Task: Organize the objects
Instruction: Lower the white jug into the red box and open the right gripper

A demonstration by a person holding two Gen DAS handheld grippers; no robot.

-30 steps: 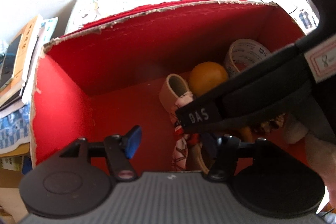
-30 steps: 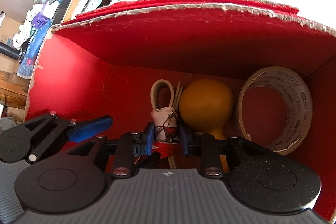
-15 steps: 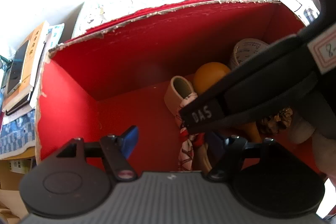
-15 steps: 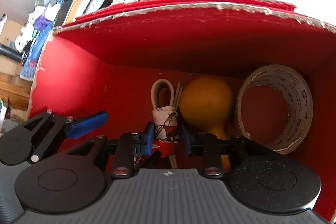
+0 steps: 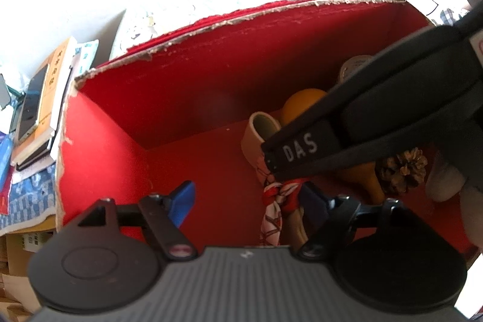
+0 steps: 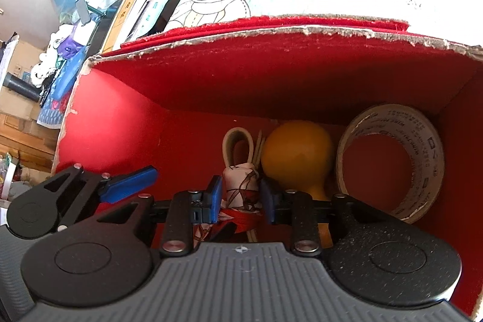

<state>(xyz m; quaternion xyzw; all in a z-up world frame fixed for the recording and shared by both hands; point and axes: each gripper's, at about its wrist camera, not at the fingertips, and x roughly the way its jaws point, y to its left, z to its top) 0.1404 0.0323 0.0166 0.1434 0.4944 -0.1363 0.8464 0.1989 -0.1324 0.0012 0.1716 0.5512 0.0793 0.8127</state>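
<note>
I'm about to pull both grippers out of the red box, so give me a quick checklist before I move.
1. Cloth bundle inside red box: ok.
2. Right gripper released it: cannot tell; its jaws have just been opening, with the bundle between them.
3. Left gripper empty: ok; its jaws have just been opening and it grips nothing.
4. Tape roll clear of both grippers: ok.
5. Grippers clear of each other: cannot tell; they crowd together.

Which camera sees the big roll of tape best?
The right wrist view: the roll of tape stands whole against the red box wall, its hole facing the camera. The left wrist view shows only a sliver of it behind the other tool's black body.
</note>
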